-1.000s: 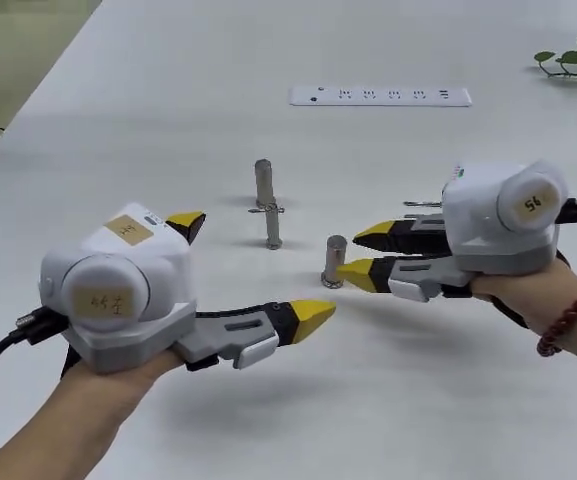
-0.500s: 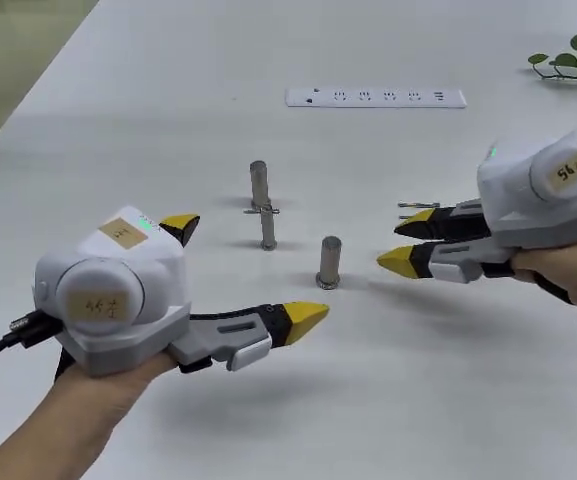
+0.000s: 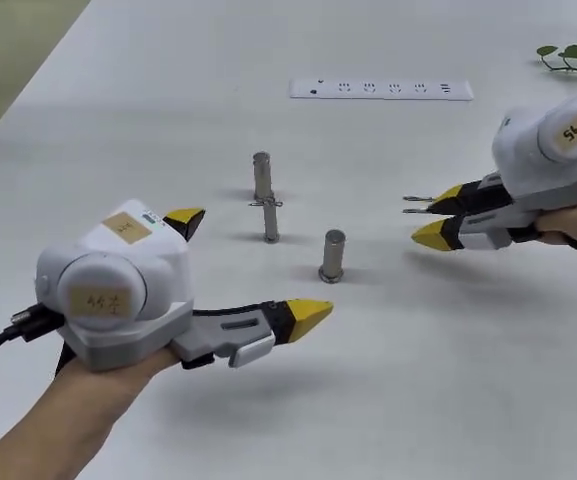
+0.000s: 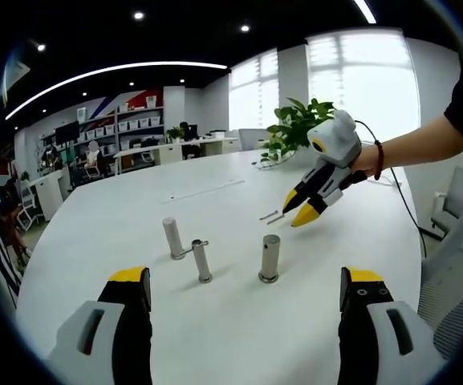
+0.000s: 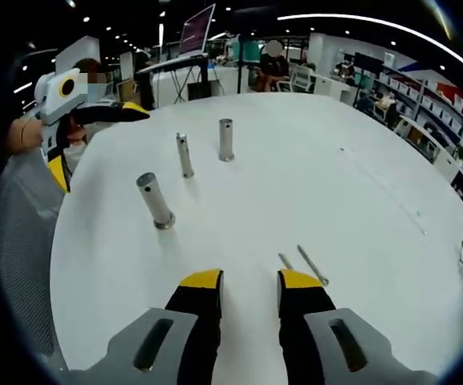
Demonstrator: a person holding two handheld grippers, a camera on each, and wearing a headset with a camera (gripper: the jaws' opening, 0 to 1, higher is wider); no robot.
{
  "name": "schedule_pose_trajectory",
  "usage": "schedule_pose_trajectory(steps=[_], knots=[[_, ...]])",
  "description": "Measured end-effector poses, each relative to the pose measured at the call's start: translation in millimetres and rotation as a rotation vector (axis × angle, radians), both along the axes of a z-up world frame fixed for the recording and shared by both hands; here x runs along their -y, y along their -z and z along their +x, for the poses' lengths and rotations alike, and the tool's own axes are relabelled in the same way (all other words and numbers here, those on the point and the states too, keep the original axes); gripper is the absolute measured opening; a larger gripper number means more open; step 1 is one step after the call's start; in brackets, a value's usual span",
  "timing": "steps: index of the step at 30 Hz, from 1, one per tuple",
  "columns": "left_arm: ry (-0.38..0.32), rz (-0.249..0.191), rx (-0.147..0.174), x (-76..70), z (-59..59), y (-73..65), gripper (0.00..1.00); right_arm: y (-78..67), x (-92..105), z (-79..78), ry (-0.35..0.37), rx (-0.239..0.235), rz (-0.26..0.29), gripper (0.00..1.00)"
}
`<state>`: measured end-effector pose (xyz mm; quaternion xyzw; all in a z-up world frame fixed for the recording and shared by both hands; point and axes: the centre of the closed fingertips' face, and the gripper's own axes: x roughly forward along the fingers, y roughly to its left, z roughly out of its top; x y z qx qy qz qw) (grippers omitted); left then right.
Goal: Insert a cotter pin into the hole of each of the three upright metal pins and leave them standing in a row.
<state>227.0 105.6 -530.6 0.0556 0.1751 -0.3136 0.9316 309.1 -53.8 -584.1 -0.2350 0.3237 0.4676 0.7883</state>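
- The left gripper [image 3: 248, 268] is held low at the near left of the white table [image 3: 168, 100]. Its jaws are spread wide apart, and nothing is held between them.
- The right gripper [image 3: 438, 215] is held up at the right side, a little above the table. Its jaws are parted by a small gap, and nothing is held between them.
- Three metal pins are seen standing upright near the middle of the table. They are set apart from each other in a slanted row.
- The far pin [image 3: 262, 177] is placed at the back of the row.
- The middle pin [image 3: 271, 222] is thinner. A cotter pin [image 3: 266, 204] is stuck through it near the top and pokes out sideways.
- The near pin [image 3: 333, 256] is thicker than the middle one. It is the one closest to the right gripper, but it is not touched by it.
- Two loose cotter pins [image 3: 420, 205] are laid flat on the table, just in front of the right gripper's tips. In the right gripper view they are seen just past the jaw on the right of the picture.
- In the left gripper view, all three metal pins are seen between the wide jaws, well ahead of them.
- A white power strip [image 3: 381, 90] is laid flat at the far side of the table.
- A green plant [image 3: 573, 55] is seen at the far right corner.
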Motion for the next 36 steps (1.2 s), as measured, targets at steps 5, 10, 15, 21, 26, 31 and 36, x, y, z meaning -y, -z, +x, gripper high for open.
schedule_pose_trajectory(steps=[5, 10, 15, 21, 26, 31, 36], knots=[[-0.001, -0.003, 0.001, -0.1, 0.3, -0.1, 0.97, 7.7, 10.5, 17.4, 0.015, -0.019, -0.04, 0.19], [-0.003, 0.0, -0.004, -1.1, 0.7, 1.5, 0.97, 9.9, 17.1, 24.1, 0.001, -0.017, -0.081, 0.19], [-0.004, -0.001, -0.007, -0.6, 0.5, 1.7, 0.96, 16.1, 24.2, 36.7, -0.015, -0.021, -0.124, 0.18], [-0.003, -0.007, -0.006, 0.3, 0.1, 0.5, 0.96, 20.0, 28.4, 39.8, -0.01, -0.036, -0.147, 0.17], [0.004, -0.008, -0.005, 2.5, -1.6, -0.3, 0.96, 25.2, 33.5, 47.0, 0.015, -0.048, -0.167, 0.12], [0.004, -0.01, -0.004, 2.1, -1.2, -0.8, 0.95, 28.2, 35.6, 50.4, 0.009, -0.06, -0.184, 0.07], [0.001, -0.009, -0.003, 0.5, -0.6, -0.8, 0.95, 30.3, 34.9, 48.9, -0.001, -0.08, -0.184, 0.04]])
